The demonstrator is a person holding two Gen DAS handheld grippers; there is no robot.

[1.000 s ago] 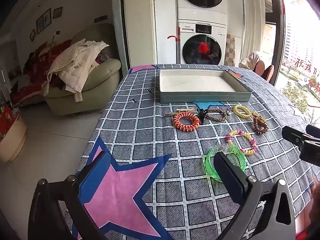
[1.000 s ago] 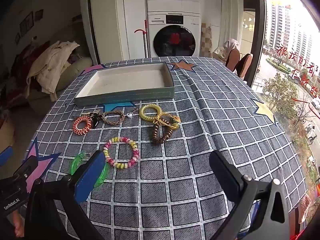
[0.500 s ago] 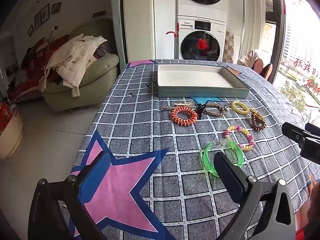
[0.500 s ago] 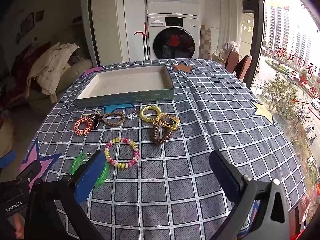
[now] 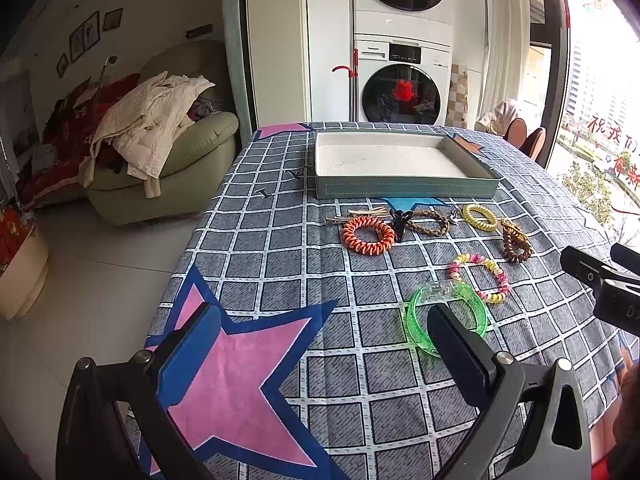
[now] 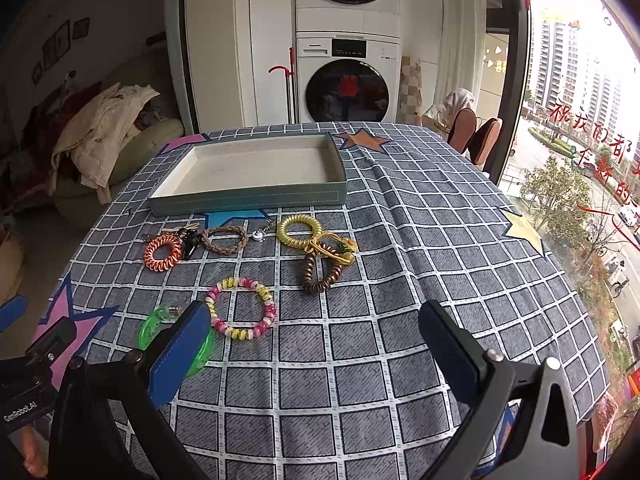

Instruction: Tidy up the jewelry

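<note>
A teal tray [image 5: 404, 190] [image 6: 248, 200] with a white inside stands at the far side of the checked tablecloth. In front of it lie an orange coil band [image 5: 368, 235] [image 6: 163, 253], a braided brown bracelet [image 5: 430, 222] [image 6: 225, 236], a yellow coil band [image 5: 479, 217] [image 6: 299, 231], a brown coil band [image 5: 517, 245] [image 6: 320, 274], a pink-and-yellow bead bracelet [image 5: 482, 278] [image 6: 241, 308] and a green bangle [image 5: 446, 320] [image 6: 156, 326]. My left gripper [image 5: 320, 354] is open and empty, above the near table edge. My right gripper [image 6: 316, 354] is open and empty, hovering near the bead bracelet.
A black hair claw [image 5: 400, 222] and hairpins [image 5: 360, 214] lie by the orange band. A sofa with clothes [image 5: 160, 152] stands left of the table. Stacked washing machines [image 6: 348, 80] stand behind it. Chairs [image 6: 476, 140] and a window are at the right.
Both grippers have drawn back and risen a little, so the table and jewelry sit farther off. Nothing on the table has moved. Both grippers stay open.
</note>
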